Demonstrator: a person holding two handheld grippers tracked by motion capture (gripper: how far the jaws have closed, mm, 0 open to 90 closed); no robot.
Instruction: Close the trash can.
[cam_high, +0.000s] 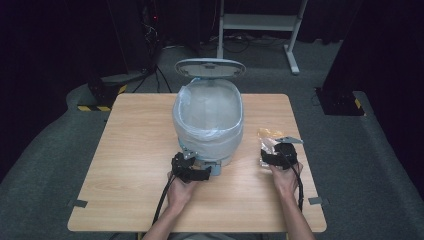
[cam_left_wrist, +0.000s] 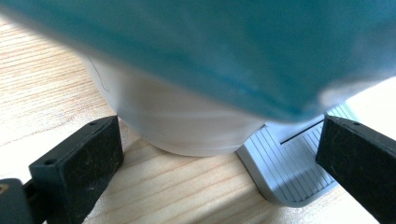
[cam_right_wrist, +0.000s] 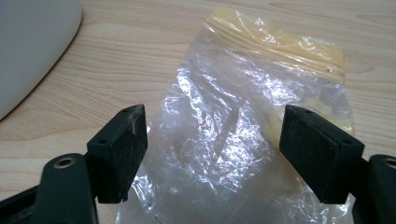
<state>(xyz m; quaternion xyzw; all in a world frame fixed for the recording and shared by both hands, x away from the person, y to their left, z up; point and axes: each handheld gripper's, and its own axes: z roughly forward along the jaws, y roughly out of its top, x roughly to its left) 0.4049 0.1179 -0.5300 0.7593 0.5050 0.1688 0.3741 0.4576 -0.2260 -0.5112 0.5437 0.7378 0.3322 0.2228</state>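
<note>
Currently positioned: right gripper (cam_right_wrist: 212, 154) low over clear plastic bag (cam_right_wrist: 243, 135), jaws spread wide, one on each side, not gripping. Bag flat on wooden table (cam_high: 135, 145), just right of lined pedal bin (cam_high: 209, 117), lid (cam_high: 210, 67) raised. Left gripper (cam_left_wrist: 219, 163) at bin base, jaws wide, beside grey foot pedal (cam_left_wrist: 289, 172).

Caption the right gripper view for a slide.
Open right gripper poised over a crinkled clear plastic bag lying on the wooden table.
</note>
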